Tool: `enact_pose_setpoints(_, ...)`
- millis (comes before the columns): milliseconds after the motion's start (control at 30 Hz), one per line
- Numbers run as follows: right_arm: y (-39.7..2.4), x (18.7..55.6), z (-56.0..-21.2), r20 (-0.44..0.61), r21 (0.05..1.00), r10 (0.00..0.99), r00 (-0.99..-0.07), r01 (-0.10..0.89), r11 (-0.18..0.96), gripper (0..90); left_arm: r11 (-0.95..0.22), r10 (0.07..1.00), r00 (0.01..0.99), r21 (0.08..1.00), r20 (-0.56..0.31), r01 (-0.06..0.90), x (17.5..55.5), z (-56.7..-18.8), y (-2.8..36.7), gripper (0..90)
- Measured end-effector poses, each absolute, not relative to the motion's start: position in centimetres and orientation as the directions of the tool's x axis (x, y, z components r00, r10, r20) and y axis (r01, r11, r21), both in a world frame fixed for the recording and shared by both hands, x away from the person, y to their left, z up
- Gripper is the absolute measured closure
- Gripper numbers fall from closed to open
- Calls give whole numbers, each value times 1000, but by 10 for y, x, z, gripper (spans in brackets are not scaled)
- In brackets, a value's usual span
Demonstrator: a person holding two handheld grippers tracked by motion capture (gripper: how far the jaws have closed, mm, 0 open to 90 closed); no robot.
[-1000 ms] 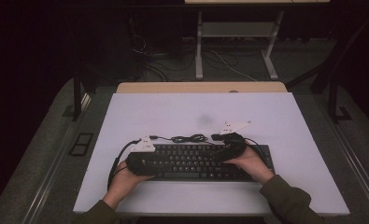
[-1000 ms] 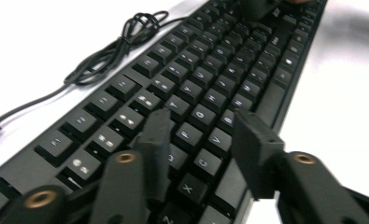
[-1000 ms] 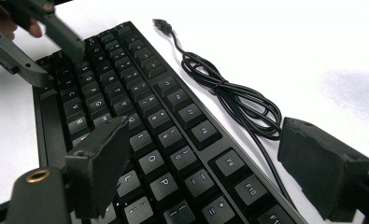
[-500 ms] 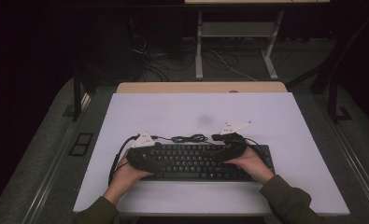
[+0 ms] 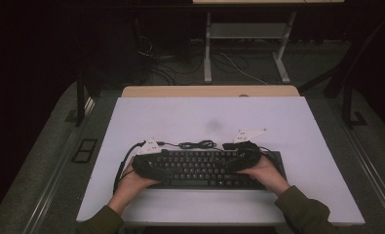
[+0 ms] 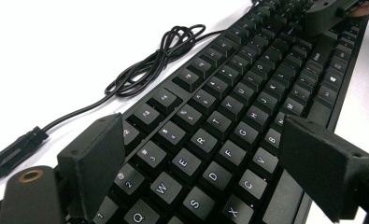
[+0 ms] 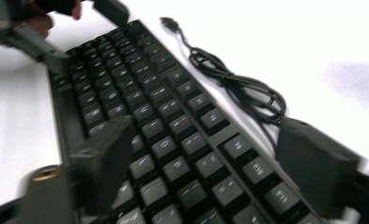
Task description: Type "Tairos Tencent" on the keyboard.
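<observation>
White rectangular tabletop [image 5: 200, 117]: carries everything.
Black full-size plastic keyboard [image 5: 207, 168]: near front edge, long axis left-right, spanning both grippers.
Coiled black cable [image 6: 159, 58]: just behind keyboard.
Left gripper [image 6: 205, 163], right gripper [image 7: 205, 158]: one at each end, equally near; jaws spread, straddling keyboard's depth, gripping nothing.
</observation>
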State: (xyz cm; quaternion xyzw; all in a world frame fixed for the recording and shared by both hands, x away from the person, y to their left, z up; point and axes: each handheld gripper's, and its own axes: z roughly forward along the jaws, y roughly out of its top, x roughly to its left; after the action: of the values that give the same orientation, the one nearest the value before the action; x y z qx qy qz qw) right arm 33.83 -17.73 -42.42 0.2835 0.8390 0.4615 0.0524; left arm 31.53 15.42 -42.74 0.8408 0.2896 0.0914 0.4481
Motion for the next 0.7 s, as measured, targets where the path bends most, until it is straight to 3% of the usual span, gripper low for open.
enact_pose_setpoints(700,-204,307,-425,206,772,464,-862,434,464,806,-435,566,818,806,-103,402,316,-427,152,143)
